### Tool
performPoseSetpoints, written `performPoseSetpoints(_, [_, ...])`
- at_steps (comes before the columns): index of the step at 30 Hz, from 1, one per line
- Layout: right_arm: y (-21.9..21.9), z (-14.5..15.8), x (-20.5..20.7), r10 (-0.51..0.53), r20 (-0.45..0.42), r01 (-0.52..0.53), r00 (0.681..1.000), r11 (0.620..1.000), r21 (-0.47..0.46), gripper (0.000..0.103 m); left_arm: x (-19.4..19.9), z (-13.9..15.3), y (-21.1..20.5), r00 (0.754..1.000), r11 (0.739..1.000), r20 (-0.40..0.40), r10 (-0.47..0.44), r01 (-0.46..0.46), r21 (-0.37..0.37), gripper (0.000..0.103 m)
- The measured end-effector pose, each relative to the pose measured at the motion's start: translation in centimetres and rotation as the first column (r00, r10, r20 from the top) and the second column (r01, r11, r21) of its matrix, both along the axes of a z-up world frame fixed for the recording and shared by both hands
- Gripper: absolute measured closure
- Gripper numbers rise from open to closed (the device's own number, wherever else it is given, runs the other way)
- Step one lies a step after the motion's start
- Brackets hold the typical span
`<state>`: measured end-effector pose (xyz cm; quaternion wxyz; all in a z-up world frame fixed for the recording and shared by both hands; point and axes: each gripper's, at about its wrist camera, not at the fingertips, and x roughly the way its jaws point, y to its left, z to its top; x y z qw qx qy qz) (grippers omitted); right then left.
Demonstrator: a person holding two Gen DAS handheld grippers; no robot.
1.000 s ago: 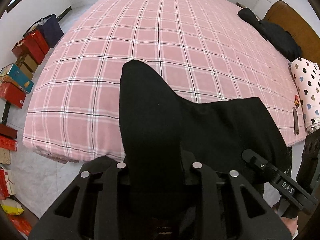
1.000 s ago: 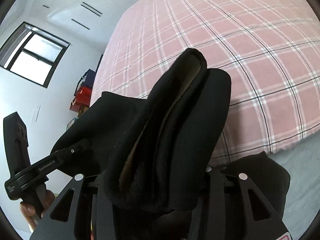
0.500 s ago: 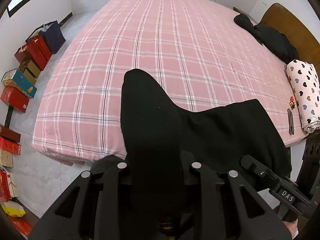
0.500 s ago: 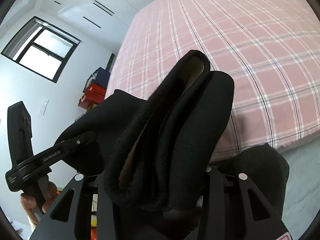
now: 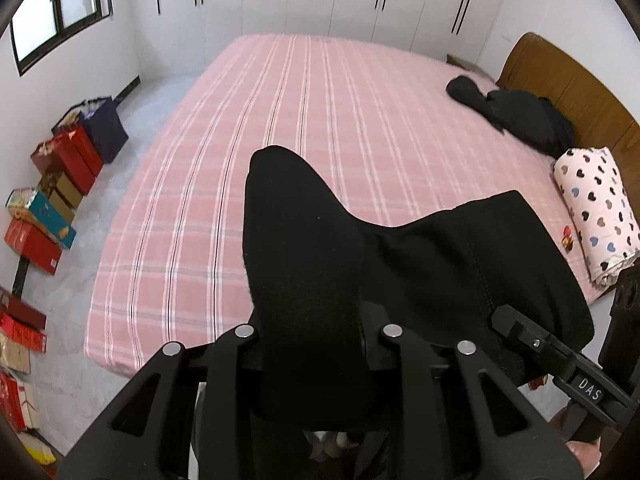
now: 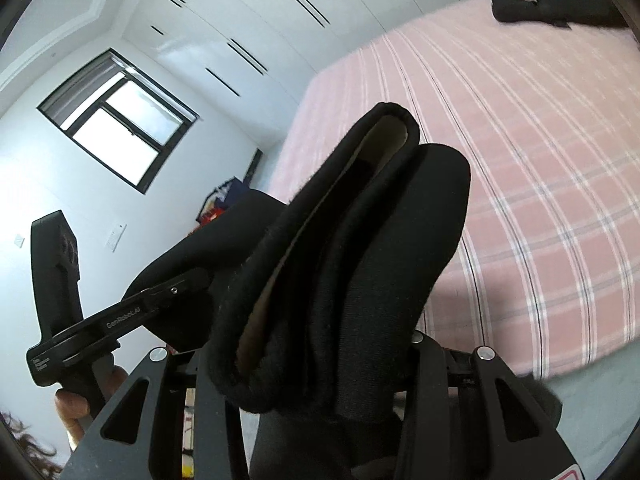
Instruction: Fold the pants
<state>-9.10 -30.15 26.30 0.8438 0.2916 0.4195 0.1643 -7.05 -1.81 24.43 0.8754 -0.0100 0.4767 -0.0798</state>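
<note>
Both hand-held grippers, left (image 5: 310,320) and right (image 6: 320,344), clamp the thick black fleece-lined pants (image 5: 460,264) aloft; lower evenly onto the pink plaid bed (image 5: 320,120).

Our left wrist view looks down from close above the left tongs (image 5: 316,344) across the pink bed (image 5: 320,120) toward the wardrobe wall. Our right wrist view tilts leftward; both share the bed and black pants (image 6: 360,260).

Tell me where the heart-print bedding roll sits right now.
In the left wrist view the heart-print bedding roll lies at the bed's right edge, just in front of the wooden headboard and the dark clothes pile.
</note>
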Motion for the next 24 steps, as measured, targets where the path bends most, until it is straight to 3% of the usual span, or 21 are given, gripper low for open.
performPoseSetpoints(10, [-1.0,4.8,5.2,-0.016,0.137,0.017,0.990,1.000,-0.007,0.065,4.6,3.9,-1.3,0.993,1.000,0.115,-0.006,0.007,-0.004,0.078])
performPoseSetpoints(24, [-2.6,9.1,15.5,-0.046,0.292,0.049,0.955,0.999,-0.003,0.066,13.9,8.2,-2.7,0.961,1.000,0.276,-0.027,0.022,0.020,0.078])
